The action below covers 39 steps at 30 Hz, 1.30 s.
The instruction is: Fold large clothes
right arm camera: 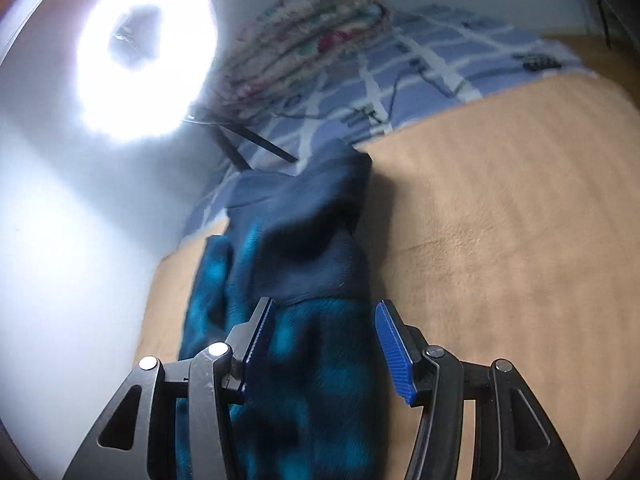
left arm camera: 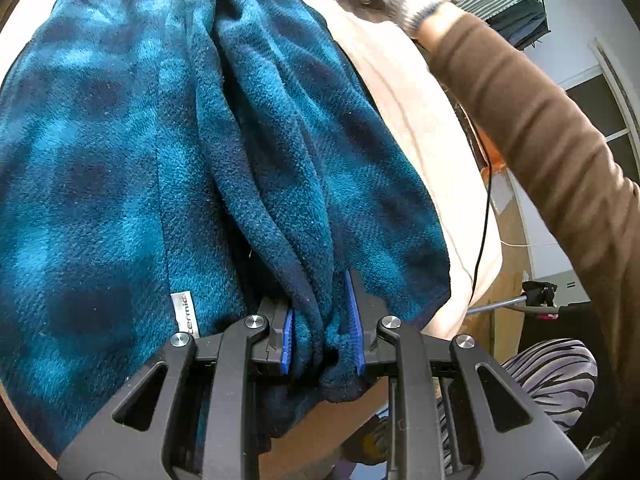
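So the teal plaid fleece garment (left arm camera: 120, 152) is being held bunched up over the tan blanket (right arm camera: 500, 220) on the bed, nowhere near a neat fold yet. A gathered wad of it is being clenched by the left gripper (left arm camera: 324, 344), fingers (left arm camera: 287, 336) pressed tight into the fabric. The right gripper (right arm camera: 324, 344) is being kept spread, fleece lying between its fingers (right arm camera: 394, 354) but not being pinched. Nothing flat or squared is being shown, so most of the folding is probably still being left to do.
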Tool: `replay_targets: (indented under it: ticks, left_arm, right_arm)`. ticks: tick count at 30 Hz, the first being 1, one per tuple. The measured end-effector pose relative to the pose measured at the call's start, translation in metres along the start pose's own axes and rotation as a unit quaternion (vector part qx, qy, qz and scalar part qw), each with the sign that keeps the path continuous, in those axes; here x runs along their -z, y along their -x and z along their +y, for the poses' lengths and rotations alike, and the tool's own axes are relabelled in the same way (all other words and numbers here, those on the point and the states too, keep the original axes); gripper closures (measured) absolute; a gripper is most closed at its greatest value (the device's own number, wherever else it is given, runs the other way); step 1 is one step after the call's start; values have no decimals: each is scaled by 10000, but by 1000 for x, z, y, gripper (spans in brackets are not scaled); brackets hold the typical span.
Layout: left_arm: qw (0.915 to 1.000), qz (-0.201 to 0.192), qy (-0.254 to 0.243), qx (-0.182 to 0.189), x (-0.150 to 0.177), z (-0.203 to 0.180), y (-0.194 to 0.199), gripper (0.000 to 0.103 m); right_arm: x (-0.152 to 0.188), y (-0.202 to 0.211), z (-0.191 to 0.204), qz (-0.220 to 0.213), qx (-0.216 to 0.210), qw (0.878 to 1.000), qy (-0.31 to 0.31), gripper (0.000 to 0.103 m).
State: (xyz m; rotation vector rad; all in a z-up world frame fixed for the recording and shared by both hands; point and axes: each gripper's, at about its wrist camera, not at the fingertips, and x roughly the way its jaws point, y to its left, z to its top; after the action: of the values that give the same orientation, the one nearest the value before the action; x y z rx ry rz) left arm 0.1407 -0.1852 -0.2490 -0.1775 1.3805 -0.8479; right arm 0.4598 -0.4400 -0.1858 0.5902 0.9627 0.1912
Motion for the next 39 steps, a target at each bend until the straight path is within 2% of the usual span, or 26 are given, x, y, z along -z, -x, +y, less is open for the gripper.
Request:
replay_targets:
  ticks: [2, 3, 4, 5, 6, 7, 9, 12, 13, 14, 16, 18, 23, 25, 27, 28, 29, 31, 32, 33, 34, 36, 37, 39]
  left_arm:
    - [10000, 27, 39, 53, -1, 3, 0, 82]
    - [10000, 31, 41, 70, -2, 5, 0, 82]
    - [10000, 32, 44, 82, -2, 7, 1, 82]
    - [9999, 33, 58, 106, -3, 9, 2, 82]
    - [9999, 29, 71, 125, -3, 10, 2, 82]
    - [9999, 29, 75, 126, -3, 11, 3, 82]
    - [9999, 34, 56, 128, -4, 13, 3, 82]
    - [9997, 72, 117, 189, -5, 17, 2, 82]
    - [9997, 80, 132, 212, -5, 18, 2, 82]
    - [9996, 82, 143, 227, -5, 20, 2, 82]
    - [9996, 85, 151, 238, -5, 22, 3, 82]
    - [9996, 83, 147, 241, -5, 24, 3, 82]
    - [9996, 106, 97, 235, -7, 23, 2, 82]
    - [9996, 107, 101, 238, -7, 23, 2, 82]
    - [9996, 115, 96, 226, -7, 22, 2, 82]
    - [9996, 125, 103, 220, -7, 22, 2, 82]
    - [9996, 129, 121, 223, -7, 21, 3, 82]
    - [9995, 130, 155, 235, -7, 21, 2, 82]
    - [9995, 134, 160, 239, -7, 21, 2, 82]
    - [9995, 147, 166, 241, -7, 22, 1, 82]
    - [9994, 155, 177, 241, -8, 22, 1, 82]
    - [9994, 152, 199, 243, -7, 23, 0, 82]
    - [9994, 142, 208, 240, -7, 23, 1, 82]
    - [9994, 125, 229, 236, -6, 24, 2, 82]
  right_arm:
    - [-1, -25, -5, 239, 99, 9996, 70, 48]
    - [0, -37, -7, 358, 144, 9992, 95, 53]
    - [2, -44, -7, 416, 125, 9990, 103, 88]
    - [4, -47, -6, 473, 21, 9988, 118, 97]
    - [3, -43, -3, 406, 71, 9990, 187, 98]
    - [0, -33, 4, 252, 162, 9987, 404, 99]
    - [-5, -20, 12, 112, 621, 9946, 826, 100]
    - [-6, -38, 13, 613, 872, 9878, 1135, 97]
    - [-7, -41, 12, 658, 801, 9875, 1189, 90]
    - [-9, -40, 10, 584, 617, 9897, 1156, 75]
    - [-17, -32, 0, 287, 141, 9958, 855, 60]
    - [-29, -31, -20, -28, -252, 9993, 262, 60]
    - [-57, -58, -46, -363, -619, 9941, -815, 60]
    - [-70, -69, -47, -467, -631, 9922, -972, 60]
    - [-81, -80, -40, -427, -670, 9929, -886, 80]
    - [-83, -79, -34, -356, -615, 9950, -700, 96]
    - [-88, -79, -21, -345, -288, 9983, -384, 99]
    - [-101, -74, 5, -414, 611, 9965, 380, 100]
    - [-106, -73, 19, -440, 1139, 9895, 768, 100]
    - [-109, -75, 29, -443, 1400, 9836, 1045, 100]
    - [-108, -77, 35, -393, 1481, 9802, 1255, 99]
    - [-104, -86, 51, -247, 1889, 9650, 1801, 86]
    - [-99, -80, 53, -273, 2048, 9599, 1894, 71]
    - [-92, -65, 55, -426, 1967, 9613, 1882, 70]
